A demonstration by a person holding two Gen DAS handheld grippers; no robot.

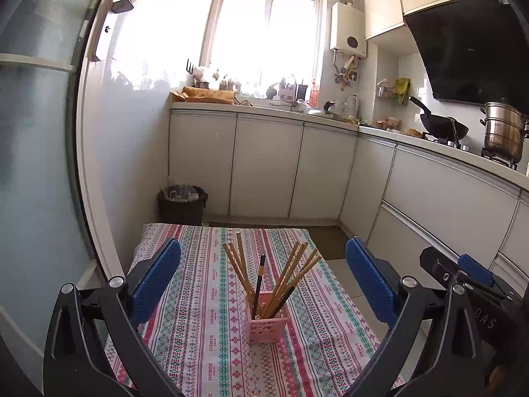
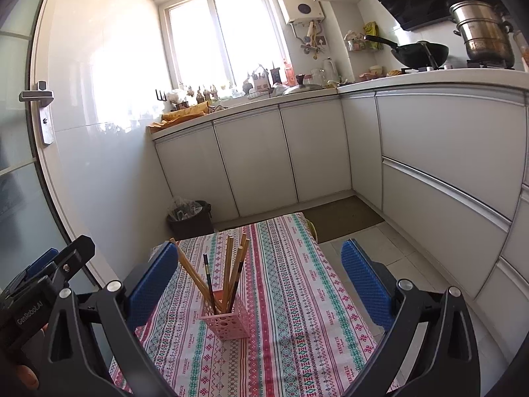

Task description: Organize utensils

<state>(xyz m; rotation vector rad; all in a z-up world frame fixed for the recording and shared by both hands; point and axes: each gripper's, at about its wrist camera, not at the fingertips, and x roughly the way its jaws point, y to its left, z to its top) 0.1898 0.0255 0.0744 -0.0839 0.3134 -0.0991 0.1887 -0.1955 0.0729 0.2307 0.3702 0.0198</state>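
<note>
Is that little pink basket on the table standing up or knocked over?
Standing upright. The pink basket sits flat on the tablecloth, open top up, with chopsticks fanning out of it.

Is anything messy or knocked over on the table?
Nothing is knocked over. The pink holder stands upright on the patterned tablecloth, and the chopsticks just fan out in different directions inside it. Both grippers are open and empty.

Beyond the desk (image 1: 211,357), draped in a striped patterned cloth: dark bin (image 1: 182,204) in the corner beside white cabinets (image 1: 264,168). On the counter, black wok (image 1: 443,125) and steel steamer pot (image 1: 504,130) on the stove. Bright window (image 1: 264,33), white water heater (image 1: 348,29) beside it, door handle (image 2: 41,96) at far left.
</note>
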